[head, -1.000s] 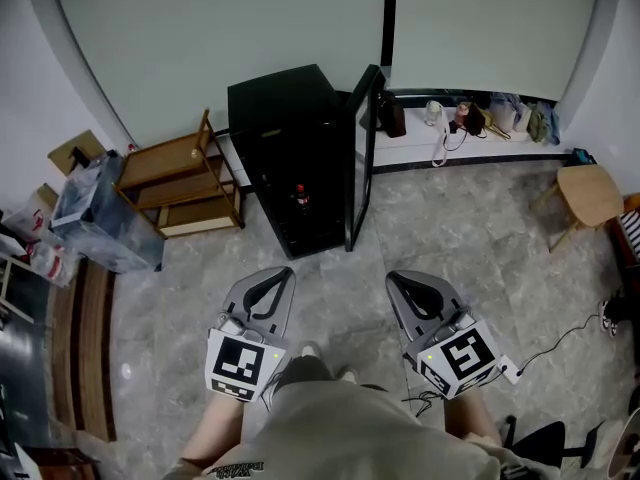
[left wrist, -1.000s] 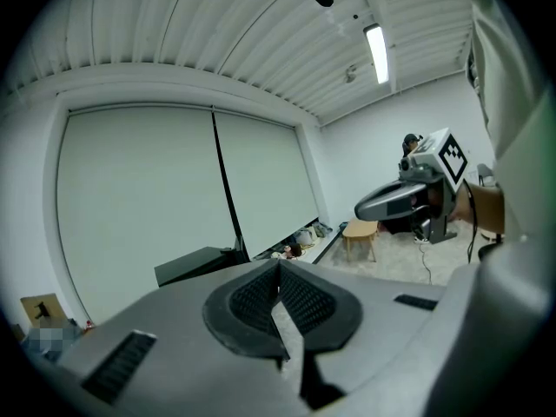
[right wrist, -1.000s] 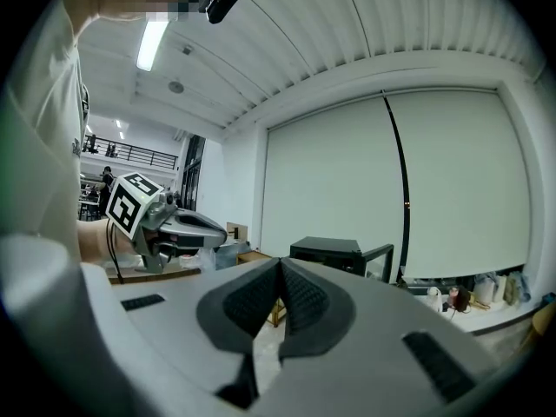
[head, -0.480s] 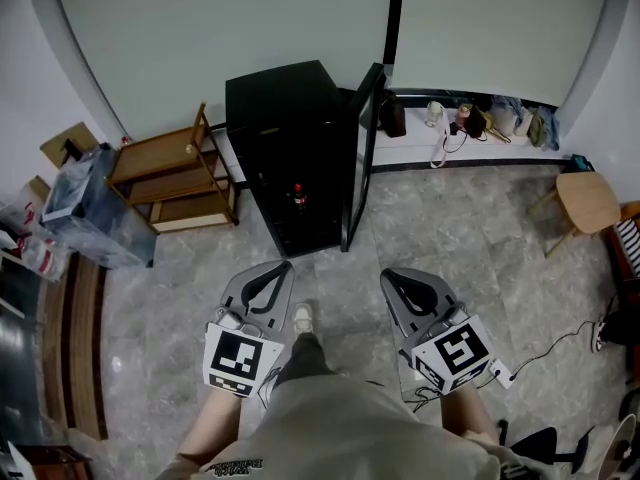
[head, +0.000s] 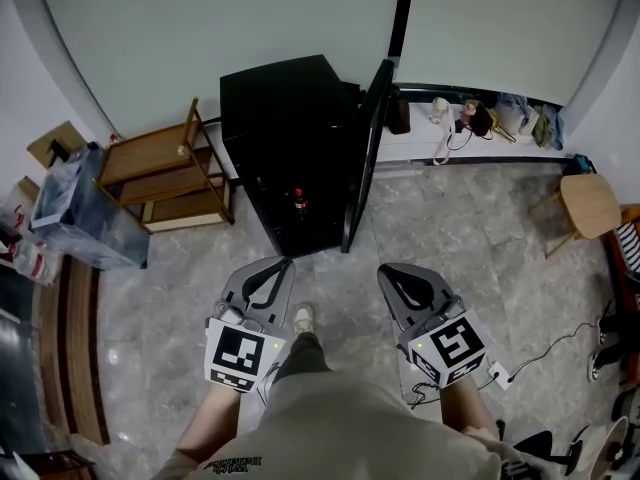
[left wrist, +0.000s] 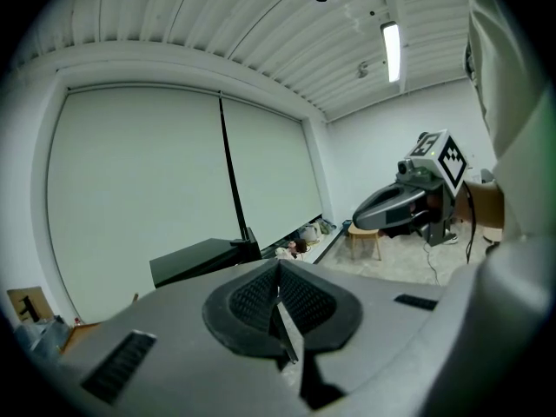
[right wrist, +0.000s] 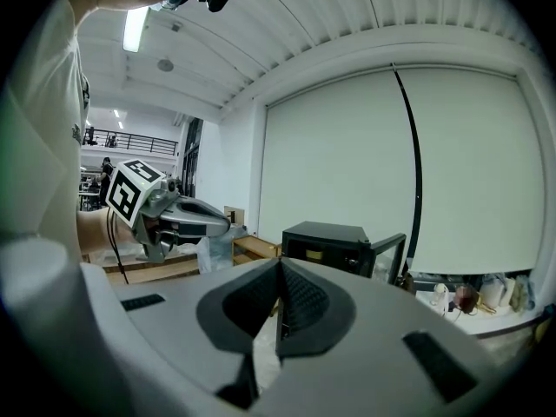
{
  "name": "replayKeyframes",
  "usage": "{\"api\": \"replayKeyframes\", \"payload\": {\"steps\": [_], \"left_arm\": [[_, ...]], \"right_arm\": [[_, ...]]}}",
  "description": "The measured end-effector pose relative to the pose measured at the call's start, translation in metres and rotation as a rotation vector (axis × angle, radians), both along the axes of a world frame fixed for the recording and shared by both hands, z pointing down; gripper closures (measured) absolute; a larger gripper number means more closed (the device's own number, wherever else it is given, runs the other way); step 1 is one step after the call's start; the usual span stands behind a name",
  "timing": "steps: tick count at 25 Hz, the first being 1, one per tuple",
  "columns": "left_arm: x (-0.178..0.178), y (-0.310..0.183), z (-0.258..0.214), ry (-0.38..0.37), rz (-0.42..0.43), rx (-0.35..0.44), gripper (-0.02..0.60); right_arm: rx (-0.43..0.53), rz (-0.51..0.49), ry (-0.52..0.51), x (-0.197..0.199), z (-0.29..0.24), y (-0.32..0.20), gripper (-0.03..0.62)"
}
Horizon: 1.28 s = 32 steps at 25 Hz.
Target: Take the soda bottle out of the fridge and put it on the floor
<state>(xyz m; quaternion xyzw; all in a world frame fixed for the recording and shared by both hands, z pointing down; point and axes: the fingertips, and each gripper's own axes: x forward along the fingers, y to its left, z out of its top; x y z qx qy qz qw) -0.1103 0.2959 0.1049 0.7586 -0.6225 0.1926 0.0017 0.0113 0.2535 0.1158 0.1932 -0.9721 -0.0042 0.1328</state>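
Far left, a cardboard box [head: 55, 146] sits by the wall, with a bin wrapped in clear plastic [head: 78, 208] in front of it. Next comes a low wooden rack [head: 165, 173]. Just beside the rack stands the black fridge [head: 285, 108], its door [head: 366, 148] swung open on the right side and seen edge-on. The soda bottle [head: 298, 202] stands upright on a shelf inside, near the front edge. It is dark with a red label too small to read.

In front of the fridge the person stands on the grey stone floor [head: 450, 228], one shoe [head: 303, 318] forward. The left hand-held gripper [head: 285, 262] is clenched on nothing, its jaws pressed together along one line. The right hand-held gripper [head: 383, 268] is clenched and empty too. They flank the shoe, both pointing toward the fridge and well apart from the bottle, and the open door's edge is on the right one's side. Each carries a marker cube [head: 240, 360] (a black-and-white square pattern, no words).

Further right, a low white ledge [head: 500, 146] along the wall holds a clutter of small things — bags, a cord, a cup or two. Near the corner are a round wooden stool [head: 588, 203] and a thin cable [head: 545, 353] trailing over the floor. The print on the person's shirt hem is too small to read.
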Motion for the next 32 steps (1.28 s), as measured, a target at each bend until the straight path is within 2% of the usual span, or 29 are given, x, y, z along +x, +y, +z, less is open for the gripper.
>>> {"api": "replayKeyframes", "payload": {"steps": [11,19,25,32], "left_arm": [[-0.097,-0.101,0.022,-0.011,0.053,-0.066,0.577],[-0.145,-0.17,0.047,-0.006,0.146,-0.109,0.577],[-0.166,-0.199,0.061,0.007,0.171,-0.122,0.577],[-0.176,-0.233,0.078,0.041,0.135,-0.137,0.577]], "right_arm": [[-0.063,0.057,0.068,-0.096,0.022,-0.096,0.599],[-0.099,0.123,0.081,-0.155,0.042,-0.159,0.599],[-0.122,0.169,0.086,-0.174,0.056,-0.19,0.599],[-0.176,0.165,0.113,-0.179,0.078,-0.222,0.599]]}}
